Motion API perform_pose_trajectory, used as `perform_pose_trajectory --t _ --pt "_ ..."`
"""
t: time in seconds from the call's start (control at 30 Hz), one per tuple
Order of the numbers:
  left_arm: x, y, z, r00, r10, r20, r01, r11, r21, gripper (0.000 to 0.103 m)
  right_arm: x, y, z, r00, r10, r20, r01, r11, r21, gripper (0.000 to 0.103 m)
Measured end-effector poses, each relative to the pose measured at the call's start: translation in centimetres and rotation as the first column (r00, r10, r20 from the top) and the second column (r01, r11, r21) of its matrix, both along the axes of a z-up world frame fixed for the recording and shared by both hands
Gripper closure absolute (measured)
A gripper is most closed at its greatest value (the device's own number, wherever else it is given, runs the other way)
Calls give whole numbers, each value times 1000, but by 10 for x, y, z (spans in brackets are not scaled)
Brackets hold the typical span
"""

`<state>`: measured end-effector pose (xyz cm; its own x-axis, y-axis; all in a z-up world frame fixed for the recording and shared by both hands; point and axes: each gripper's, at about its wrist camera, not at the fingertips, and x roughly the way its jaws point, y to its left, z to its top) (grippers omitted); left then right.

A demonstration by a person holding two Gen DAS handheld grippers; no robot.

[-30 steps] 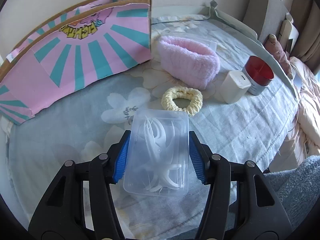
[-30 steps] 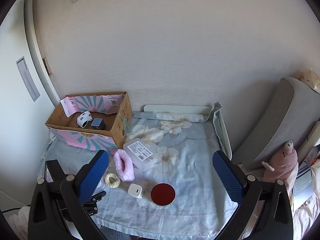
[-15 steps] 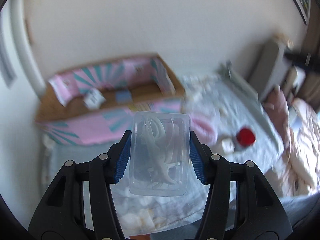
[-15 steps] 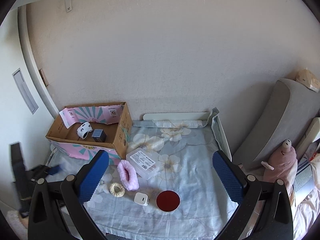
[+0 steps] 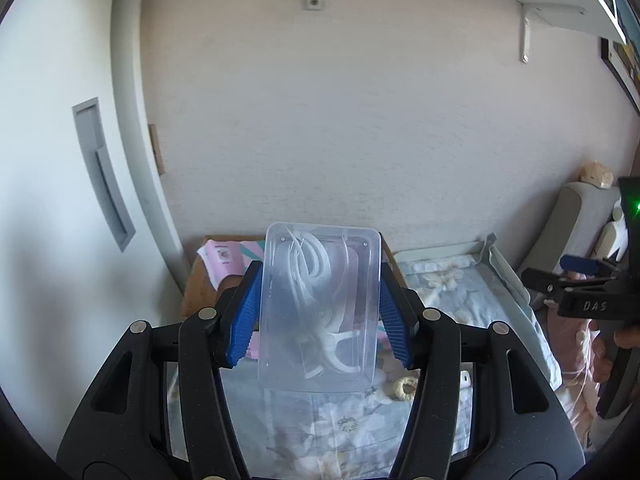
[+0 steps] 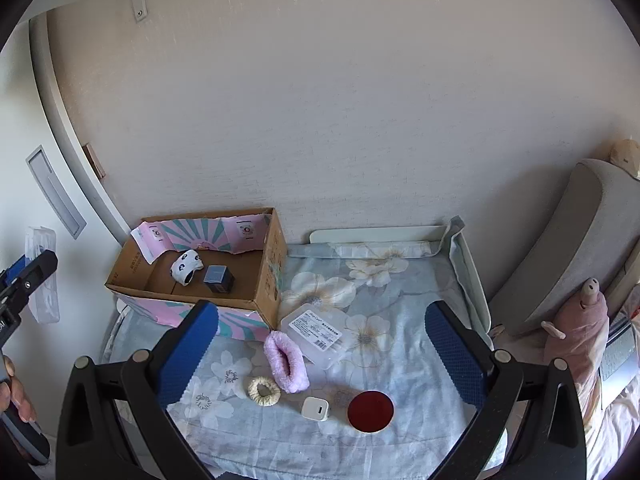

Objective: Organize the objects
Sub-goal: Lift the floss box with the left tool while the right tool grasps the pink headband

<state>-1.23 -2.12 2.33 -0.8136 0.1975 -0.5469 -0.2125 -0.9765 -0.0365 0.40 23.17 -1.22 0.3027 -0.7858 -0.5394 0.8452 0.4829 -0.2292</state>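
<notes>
My left gripper [image 5: 318, 316] is shut on a clear plastic box of white floss picks [image 5: 320, 308] and holds it high in the air, in front of the pink-and-teal cardboard box [image 5: 224, 260]. In the right wrist view the held box [image 6: 40, 276] shows at the far left, well above the bed. My right gripper [image 6: 320, 352] is open and empty, high above the bed. Below it lie a pink fluffy band [image 6: 285, 360], a cream scrunchie [image 6: 263, 390], a white charger [image 6: 315, 408], a red-lidded jar [image 6: 370, 405] and a flat clear labelled case [image 6: 316, 333].
The cardboard box [image 6: 272, 276] stands at the bed's back left and holds a white patterned item [image 6: 185, 266] and a dark cube [image 6: 218, 278]. The floral bedsheet [image 6: 400, 364] has a raised rail [image 6: 468, 276] on the right. A grey cushion [image 6: 576, 240] and pink plush [image 6: 580, 328] lie right.
My left gripper has lifted the floss pick box from just above the bedsheet to high in the air and its view has tilted up towards the wall. My right gripper rose slightly and stays open.
</notes>
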Motion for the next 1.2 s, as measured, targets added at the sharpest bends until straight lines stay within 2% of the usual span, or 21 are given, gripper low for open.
perform_pose_trajectory --t 0.07,0.13,0.2,0.3,0.47,0.53,0.67,0.8,0.87,0.93,1.1,1.2 --pt "-2 -5 2 1000 10 -8 -10 1000 3 51 5 -5 -5 1000 -7 -17 7 1000 25 0" --pt "-3 -7 2 1000 18 -14 -18 1000 4 51 11 -17 -19 998 -7 -56 13 994 106 0" --pt "-5 -11 4 1000 25 -16 -25 1000 5 51 19 -37 -44 994 -5 -111 29 975 219 0" --pt "-7 -15 7 999 37 -29 -38 999 -13 51 25 -60 -84 989 -1 -147 52 937 344 0" --pt "-8 -27 5 998 65 -22 -65 998 -13 51 37 -84 -136 983 -22 -180 100 895 434 1" --pt "-7 -29 4 998 67 -11 -67 998 -6 51 41 -95 -153 982 -42 -183 125 874 470 6" --pt "-3 -35 1 997 75 -1 -75 997 -8 51 46 -112 -176 977 -80 -197 171 848 502 17" --pt "-1 -40 -2 996 84 8 -83 996 -4 51 49 -119 -195 968 -99 -230 207 831 515 32" --pt "-1 -42 -3 996 87 13 -87 996 0 51 51 -118 -197 964 -108 -243 219 842 493 37" --pt "-1 -45 -5 996 89 19 -89 996 7 51 53 -117 -199 960 -111 -258 227 848 479 47" --pt "2 -47 -7 996 90 22 -90 996 11 51 48 -116 -202 958 -130 -257 242 846 476 67" --pt "3 -47 -8 996 89 22 -89 996 14 51 44 -114 -204 959 -135 -248 243 843 480 70"
